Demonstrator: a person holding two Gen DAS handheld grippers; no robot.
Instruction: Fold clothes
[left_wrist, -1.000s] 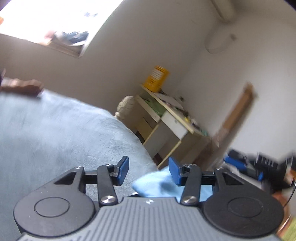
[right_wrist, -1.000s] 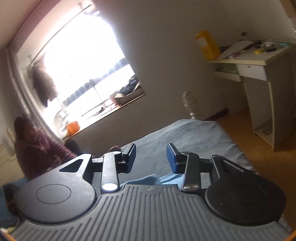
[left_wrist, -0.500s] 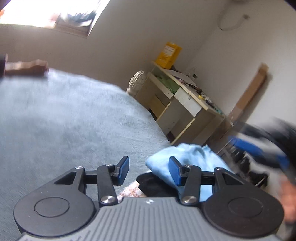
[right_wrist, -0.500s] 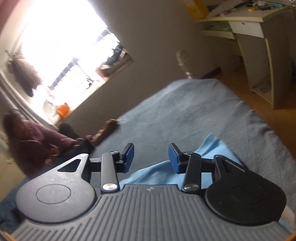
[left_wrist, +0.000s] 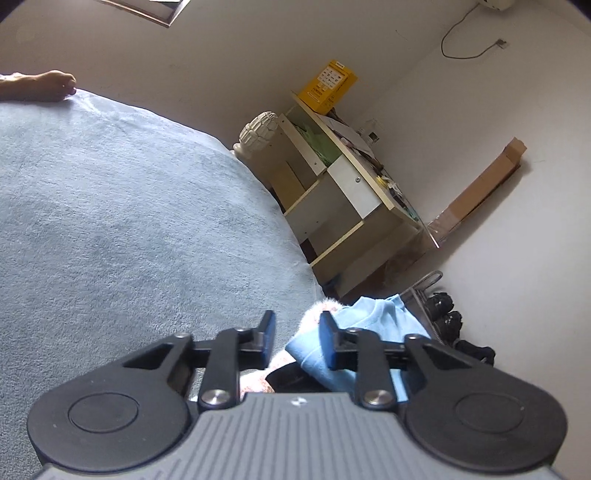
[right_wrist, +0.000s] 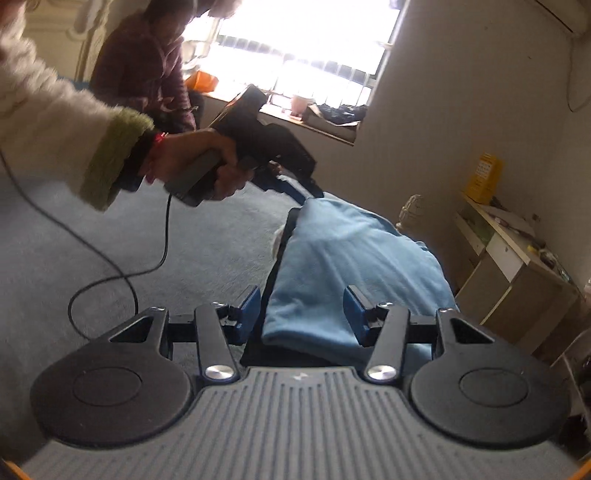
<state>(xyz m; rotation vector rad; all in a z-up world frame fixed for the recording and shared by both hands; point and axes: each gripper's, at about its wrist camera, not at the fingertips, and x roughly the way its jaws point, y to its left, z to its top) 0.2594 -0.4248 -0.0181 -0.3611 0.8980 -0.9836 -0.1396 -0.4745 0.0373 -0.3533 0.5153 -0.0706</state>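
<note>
Grey-blue bedding fills the room's near side, a desk against the far right wall. On it lies the light blue garment over something dark; the left gripper closes at its far end, the right gripper opens astride its near edge, pinching nothing. Either could miss the hem or snag the dark layer beneath

My left wrist camera sits low and close over the grey-blue bed, looking along my fingers toward the far desk. My right wrist camera looks from nearer in, across the same bed toward the window. Both share the light blue garment, the desk and the yellow box.
</note>
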